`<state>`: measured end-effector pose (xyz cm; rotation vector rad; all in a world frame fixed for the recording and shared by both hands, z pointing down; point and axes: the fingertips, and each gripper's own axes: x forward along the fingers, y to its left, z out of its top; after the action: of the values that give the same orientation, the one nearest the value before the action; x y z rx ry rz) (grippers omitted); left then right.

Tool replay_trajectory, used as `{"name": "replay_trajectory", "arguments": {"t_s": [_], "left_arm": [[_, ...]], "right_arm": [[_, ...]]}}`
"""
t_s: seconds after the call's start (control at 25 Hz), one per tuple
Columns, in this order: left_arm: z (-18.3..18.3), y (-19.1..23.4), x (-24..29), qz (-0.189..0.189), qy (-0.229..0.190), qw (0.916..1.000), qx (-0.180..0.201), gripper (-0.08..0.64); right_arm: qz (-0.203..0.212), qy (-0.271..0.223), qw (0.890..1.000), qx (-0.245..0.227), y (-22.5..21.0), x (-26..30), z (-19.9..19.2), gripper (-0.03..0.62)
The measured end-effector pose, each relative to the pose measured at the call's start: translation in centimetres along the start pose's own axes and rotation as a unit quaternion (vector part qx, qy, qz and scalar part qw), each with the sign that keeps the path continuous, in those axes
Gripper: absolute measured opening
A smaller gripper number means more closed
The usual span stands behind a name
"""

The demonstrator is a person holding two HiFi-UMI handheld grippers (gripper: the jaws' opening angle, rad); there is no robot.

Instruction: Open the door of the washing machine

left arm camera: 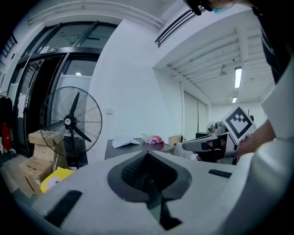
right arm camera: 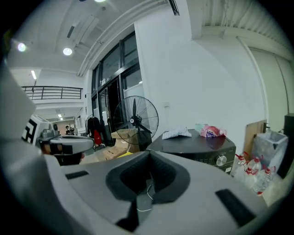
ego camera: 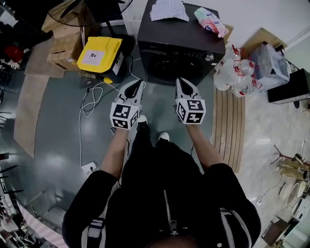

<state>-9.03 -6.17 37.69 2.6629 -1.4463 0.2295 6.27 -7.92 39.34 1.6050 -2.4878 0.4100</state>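
Note:
The black front-loading washing machine [ego camera: 179, 43] stands ahead at the top centre of the head view, its door side facing me and a silver knob [ego camera: 209, 57] at its upper right. A white cloth [ego camera: 167, 9] and a pink packet [ego camera: 210, 22] lie on its lid. My left gripper [ego camera: 137, 86] and right gripper [ego camera: 183, 83] are held side by side just short of the machine's front, touching nothing. Both have their jaws together and empty. The machine also shows beyond the left gripper [left arm camera: 147, 155] as a dark top [left arm camera: 133, 148], and beyond the right gripper [right arm camera: 148, 153] with its front panel [right arm camera: 206, 153].
A yellow case [ego camera: 100, 54] and cardboard boxes [ego camera: 65, 43] sit left of the machine beside a standing fan [left arm camera: 71, 121]. A white cable [ego camera: 89, 104] runs across the floor to a power strip [ego camera: 89, 168]. Packed water bottles [ego camera: 232, 72] and a grey bin [ego camera: 269, 65] stand at right.

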Motion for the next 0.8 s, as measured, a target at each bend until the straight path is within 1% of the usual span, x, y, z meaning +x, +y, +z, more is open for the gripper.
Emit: {"name": "replay_trajectory", "arguments": {"t_s": [0.12, 0.24, 0.44, 0.64, 0.8], "left_arm": [[-0.6, 2.3, 2.4, -0.008, 0.005, 0.9999, -0.006, 0.0], [-0.7, 5.0, 5.2, -0.023, 0.003, 0.9997, -0.004, 0.0], [-1.8, 10.5, 9.7, -0.051, 0.021, 0.9985, -0.004, 0.0], [-3.3, 15.6, 13.9, -0.077, 0.04, 0.9962, -0.008, 0.0], [-5.5, 19.1, 16.4, -0.091, 0.06, 0.9939, -0.015, 0.0]], "right_arm": [[-0.009, 0.006, 1.0, 0.008, -0.5, 3.1, 0.0, 0.005], [-0.021, 0.01, 1.0, 0.008, -1.0, 7.0, 0.4, 0.005], [-0.044, 0.026, 0.998, 0.026, -1.0, 14.0, 0.2, 0.005], [-0.071, 0.057, 0.995, 0.041, -1.6, 20.2, -1.1, 0.005], [-0.08, 0.096, 0.991, 0.051, -1.8, 24.4, -3.6, 0.006]]}}
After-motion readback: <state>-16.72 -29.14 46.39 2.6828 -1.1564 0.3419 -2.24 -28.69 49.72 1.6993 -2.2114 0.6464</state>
